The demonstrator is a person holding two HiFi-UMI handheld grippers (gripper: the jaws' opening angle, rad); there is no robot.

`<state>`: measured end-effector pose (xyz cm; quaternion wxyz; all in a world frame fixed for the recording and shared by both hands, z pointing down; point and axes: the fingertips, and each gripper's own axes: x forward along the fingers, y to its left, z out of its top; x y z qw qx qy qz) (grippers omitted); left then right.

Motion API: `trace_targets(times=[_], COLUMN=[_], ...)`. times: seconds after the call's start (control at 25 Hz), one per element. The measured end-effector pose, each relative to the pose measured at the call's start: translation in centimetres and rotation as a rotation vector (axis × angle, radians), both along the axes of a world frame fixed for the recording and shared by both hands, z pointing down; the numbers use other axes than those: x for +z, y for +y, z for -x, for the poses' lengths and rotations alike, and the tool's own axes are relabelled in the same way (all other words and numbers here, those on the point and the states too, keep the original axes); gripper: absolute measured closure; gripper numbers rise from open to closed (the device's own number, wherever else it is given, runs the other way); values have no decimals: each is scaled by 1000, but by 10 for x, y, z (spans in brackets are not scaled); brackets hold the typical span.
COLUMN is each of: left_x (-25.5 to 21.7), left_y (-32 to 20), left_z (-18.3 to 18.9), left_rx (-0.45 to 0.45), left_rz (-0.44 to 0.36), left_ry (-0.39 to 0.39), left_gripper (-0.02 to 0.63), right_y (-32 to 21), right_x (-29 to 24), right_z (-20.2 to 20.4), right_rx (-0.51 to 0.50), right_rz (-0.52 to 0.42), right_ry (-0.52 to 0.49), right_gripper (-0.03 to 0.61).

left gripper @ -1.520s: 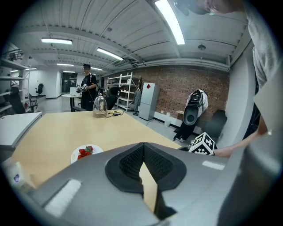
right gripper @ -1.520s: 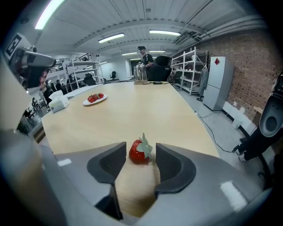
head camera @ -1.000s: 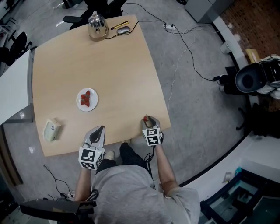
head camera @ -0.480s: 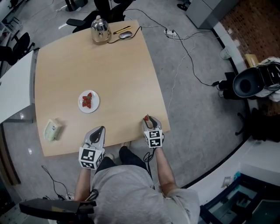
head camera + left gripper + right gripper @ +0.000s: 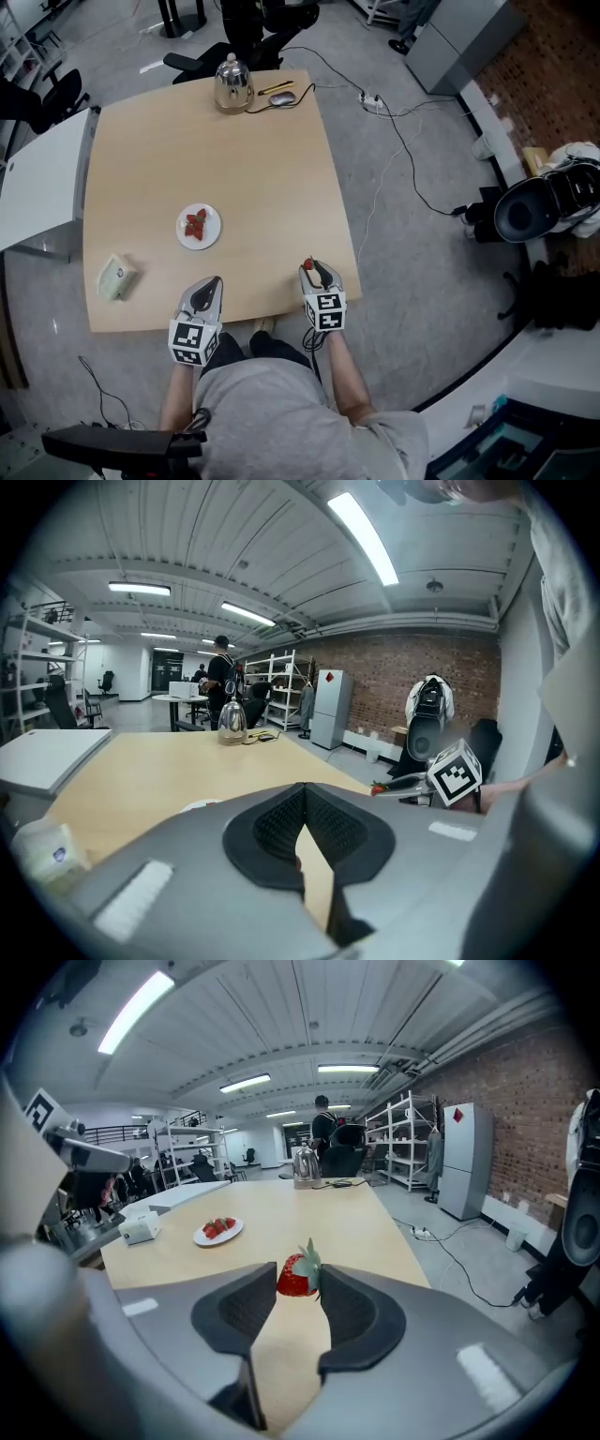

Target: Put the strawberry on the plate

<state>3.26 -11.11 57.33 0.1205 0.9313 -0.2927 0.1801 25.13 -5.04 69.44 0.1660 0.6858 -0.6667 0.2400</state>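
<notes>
A red strawberry [image 5: 297,1277] with green leaves sits pinched between the tips of my right gripper [image 5: 300,1281], lifted above the table's near right corner; in the head view it shows as a red spot [image 5: 308,264] at that gripper's [image 5: 312,268] tip. The white plate [image 5: 199,227] with strawberries on it lies left of the table's middle and appears far left in the right gripper view [image 5: 218,1231]. My left gripper [image 5: 208,286] hovers at the near table edge, its jaws [image 5: 300,825] closed together with nothing between them.
A small pale box [image 5: 116,277] lies near the table's [image 5: 262,187] left front corner. A metal kettle [image 5: 232,83], a mouse [image 5: 282,97] and a pencil sit at the far edge. Cables [image 5: 394,122] run over the floor at the right.
The right gripper has risen with the strawberry in it. The head camera has shifted, so the table sits lower and further right in view. The left gripper has stayed put.
</notes>
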Motion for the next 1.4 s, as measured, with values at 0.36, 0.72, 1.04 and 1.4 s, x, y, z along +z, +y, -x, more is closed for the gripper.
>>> trace_targets(times=[0.36,0.72,1.04,1.4], left_x=[-6,-3,-1,-3], left_y=[1,-9,-39,-75], left_z=[36,76,102,120], left_rx=[-102,-205,-267,-315], left_rz=[-34,-34,-33,-34], left_ry=[21,31,51,58], left_gripper=[594,594,594,594], right_y=[-20,-53,-94,-138], right_x=[-47,-71,-84,-76], right_z=[31,68,101,127], right_rx=[-94,-213,-295,-363], right_rz=[-107,-161,-185,-162], right_ry=[-3,9,17,15], right_gripper=[426,426,426,426])
